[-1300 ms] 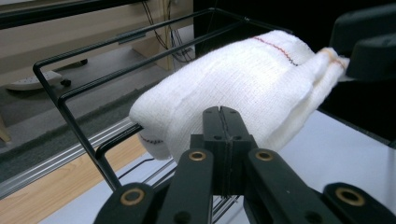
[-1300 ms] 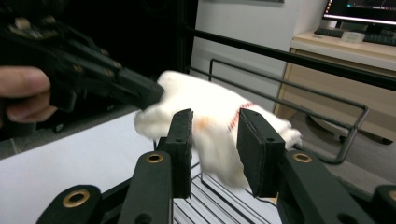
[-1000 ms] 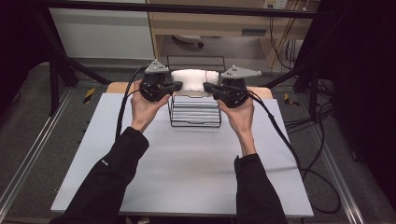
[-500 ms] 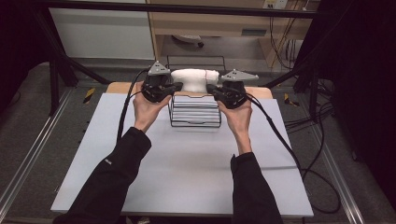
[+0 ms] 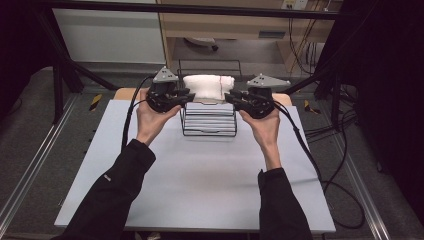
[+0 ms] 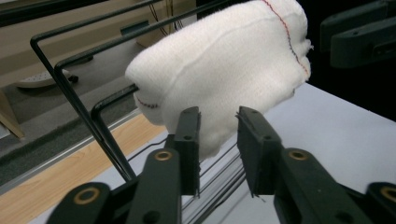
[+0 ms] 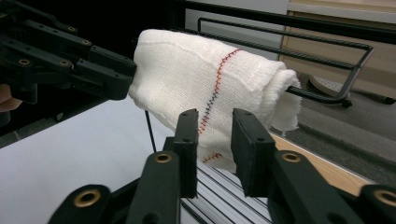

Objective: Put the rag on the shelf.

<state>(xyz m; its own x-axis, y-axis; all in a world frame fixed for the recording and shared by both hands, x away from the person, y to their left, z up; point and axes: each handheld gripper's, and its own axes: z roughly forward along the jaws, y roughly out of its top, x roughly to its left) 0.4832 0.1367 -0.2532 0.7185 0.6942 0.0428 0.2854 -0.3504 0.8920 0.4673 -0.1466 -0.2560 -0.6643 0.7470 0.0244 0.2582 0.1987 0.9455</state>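
Note:
A folded white towel (image 5: 208, 87) with red and blue stitching hangs over a rail of the black wire rack (image 5: 209, 121) at the table's far edge. My left gripper (image 5: 188, 96) is at its left end and my right gripper (image 5: 230, 96) at its right end. Both pairs of jaws have just been opening. In the left gripper view the left gripper (image 6: 218, 116) stands open, the towel (image 6: 224, 70) hanging in and behind the gap, untouched by the pads. In the right gripper view the right gripper (image 7: 212, 116) is likewise open below the towel (image 7: 196, 70).
The rack stands on a white tabletop (image 5: 200, 170), with a wooden strip (image 6: 60, 172) just beyond it. The rack's tall wire frame (image 7: 303, 49) rises behind the towel. Cables (image 5: 305, 145) trail from both grippers. Past the table lie the floor and a shelf unit.
Both hands have stayed about where they were at the rack's top. The towel still sits on the rail between the two grippers.

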